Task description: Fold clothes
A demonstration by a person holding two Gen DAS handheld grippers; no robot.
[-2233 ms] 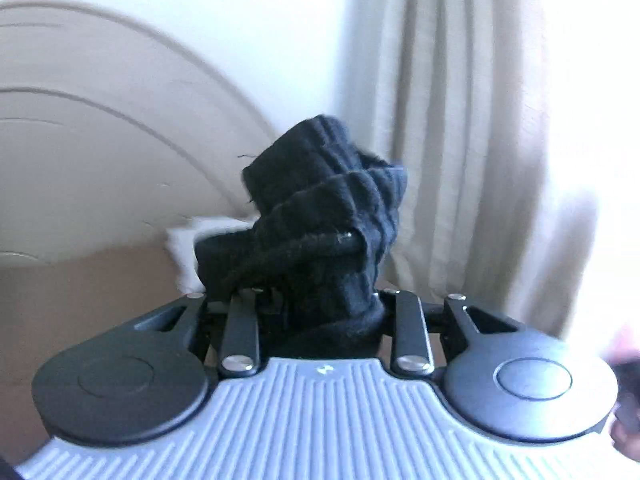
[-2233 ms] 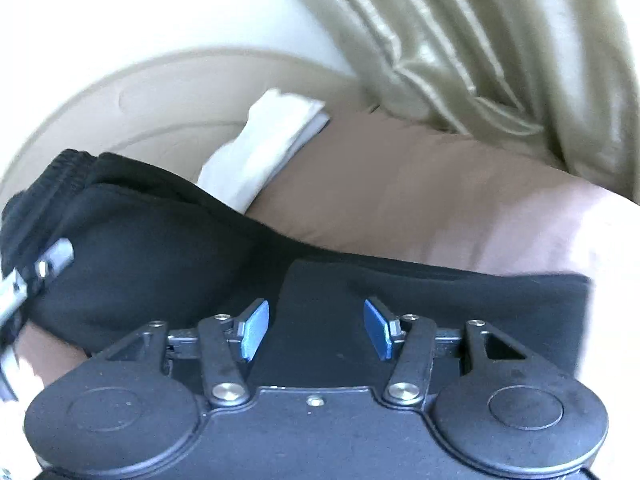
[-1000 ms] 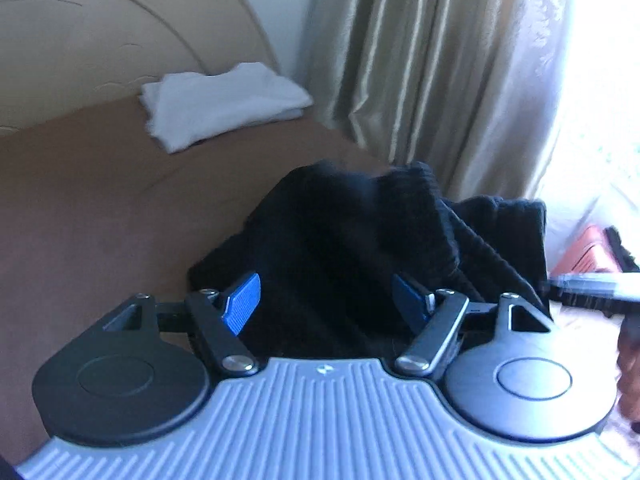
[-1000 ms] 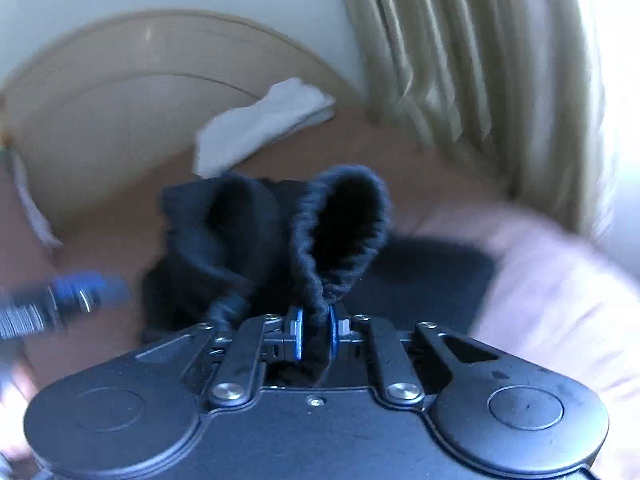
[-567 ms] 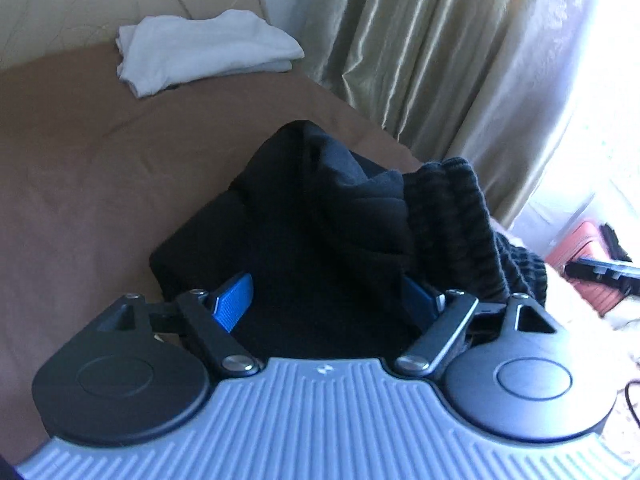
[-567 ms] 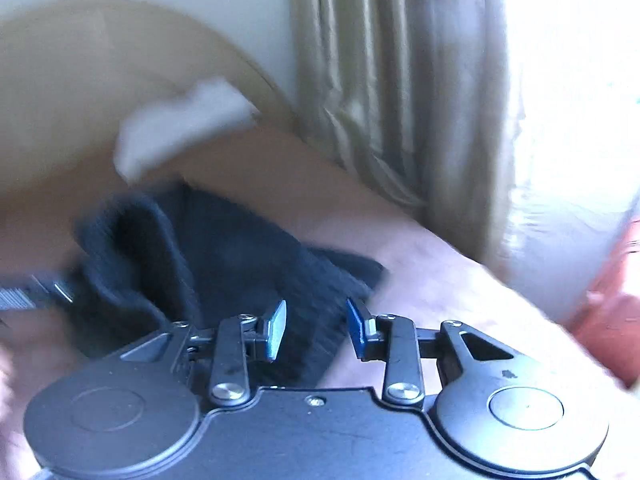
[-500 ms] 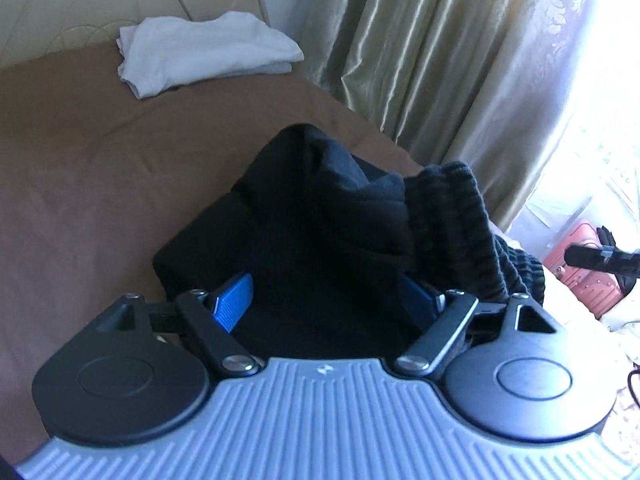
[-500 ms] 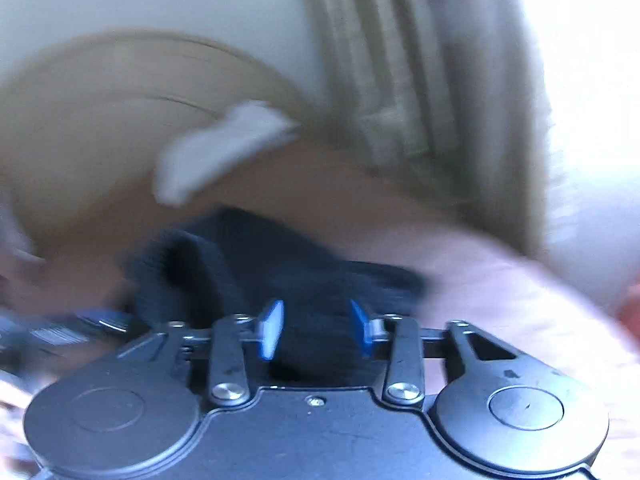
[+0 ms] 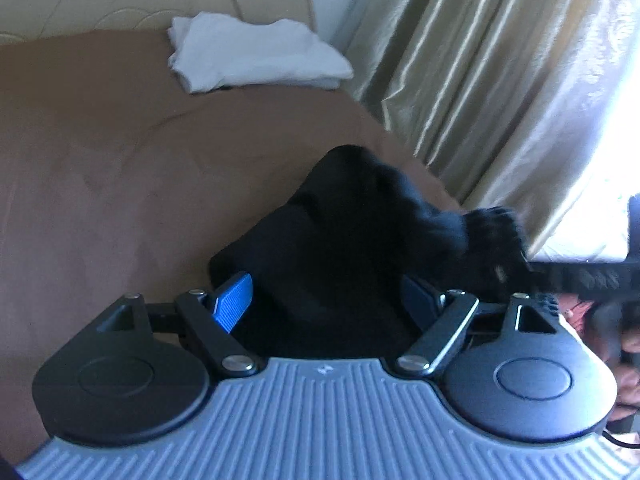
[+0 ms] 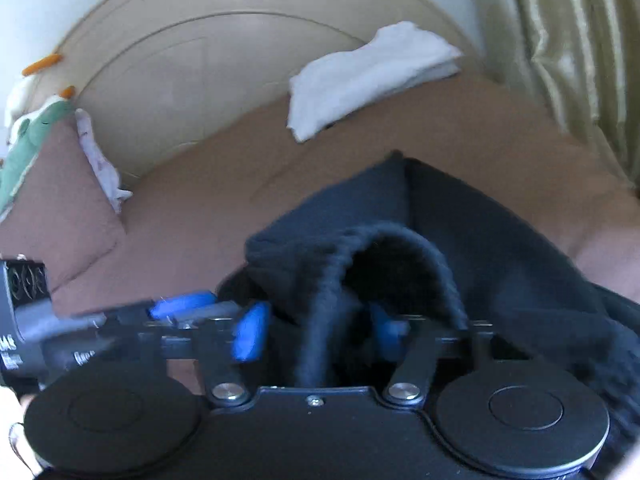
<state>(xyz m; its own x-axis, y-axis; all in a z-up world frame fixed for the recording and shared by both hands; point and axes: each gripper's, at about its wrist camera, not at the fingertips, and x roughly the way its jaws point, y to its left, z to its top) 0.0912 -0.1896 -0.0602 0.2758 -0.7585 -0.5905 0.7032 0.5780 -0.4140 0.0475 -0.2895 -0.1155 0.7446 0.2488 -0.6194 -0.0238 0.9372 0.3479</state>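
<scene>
the left gripper (image 9: 326, 300) has its blue ribbed pads spread wide, with the black sweatshirt (image 9: 340, 248) bunched between them, unclamped. the right gripper (image 10: 316, 334) is parted too, a ribbed cuff (image 10: 384, 240) of the same soft knit looping up between its blurred blue pads; contact there is unclear. the sweatshirt lies heaped on the smooth brown bedsheet (image 9: 100, 168), near the bed's curtain-side edge. a folded white cloth (image 9: 252, 56) sits well apart, by the curved cream headboard (image 10: 192, 60). glossy pleated curtains (image 9: 480, 72) hang alongside.
</scene>
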